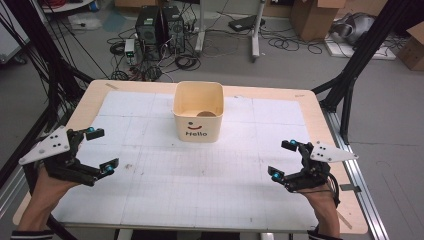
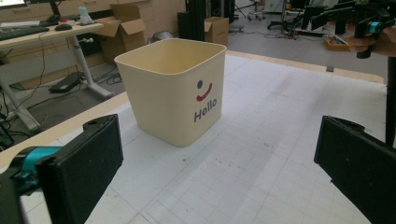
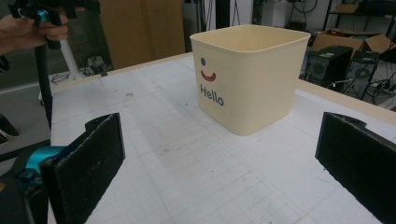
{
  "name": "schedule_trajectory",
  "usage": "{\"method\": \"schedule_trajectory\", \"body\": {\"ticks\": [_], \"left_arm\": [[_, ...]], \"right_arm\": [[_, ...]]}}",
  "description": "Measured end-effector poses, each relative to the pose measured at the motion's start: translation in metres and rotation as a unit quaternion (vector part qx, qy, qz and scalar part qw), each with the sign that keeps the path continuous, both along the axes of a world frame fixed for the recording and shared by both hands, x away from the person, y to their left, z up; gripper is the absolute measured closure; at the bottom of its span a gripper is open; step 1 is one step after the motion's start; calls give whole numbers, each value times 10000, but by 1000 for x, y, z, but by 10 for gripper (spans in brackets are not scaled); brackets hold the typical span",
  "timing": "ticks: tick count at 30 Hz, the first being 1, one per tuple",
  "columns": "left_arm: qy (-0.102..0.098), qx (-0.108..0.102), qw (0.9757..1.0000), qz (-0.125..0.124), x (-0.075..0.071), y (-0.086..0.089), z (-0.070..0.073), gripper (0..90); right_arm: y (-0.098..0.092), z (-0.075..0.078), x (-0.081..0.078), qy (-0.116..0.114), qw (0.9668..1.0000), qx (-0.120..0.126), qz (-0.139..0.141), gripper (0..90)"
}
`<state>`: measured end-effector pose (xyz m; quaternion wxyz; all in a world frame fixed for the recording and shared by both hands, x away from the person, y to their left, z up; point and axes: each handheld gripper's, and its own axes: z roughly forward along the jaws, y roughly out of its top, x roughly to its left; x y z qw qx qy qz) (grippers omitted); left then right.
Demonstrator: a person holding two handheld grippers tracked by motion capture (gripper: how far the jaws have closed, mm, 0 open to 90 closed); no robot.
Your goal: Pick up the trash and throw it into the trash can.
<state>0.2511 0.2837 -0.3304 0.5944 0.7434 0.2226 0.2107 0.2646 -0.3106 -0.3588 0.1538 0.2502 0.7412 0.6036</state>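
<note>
Risk comes first from the left gripper [image 1: 97,149], which hovers wide open and empty near the left table edge, well apart from the cream bin [image 1: 198,111] standing upright at the middle back of the white gridded mat [image 1: 150,190]; a one-sided push could slide or tip this light bin. The right gripper [image 1: 282,159], also wide open and empty, could knock its far wall. The wooden table [image 1: 95,95] stands in a cluttered room with computer towers [image 1: 160,30], cables and cardboard boxes [image 1: 312,17].

Open mat [image 1: 200,175] between claws; lone tub [image 1: 198,120] mid-table, seemingly.
</note>
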Motion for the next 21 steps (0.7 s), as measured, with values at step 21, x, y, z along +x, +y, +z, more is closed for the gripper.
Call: {"method": "schedule_trajectory", "body": {"ticks": [21], "left_arm": [[32, -286, 9996, 16, -9, 17, -27, 17]], "right_arm": [[0, 0, 0, -46, 10000, -7, 3, 2]]}}
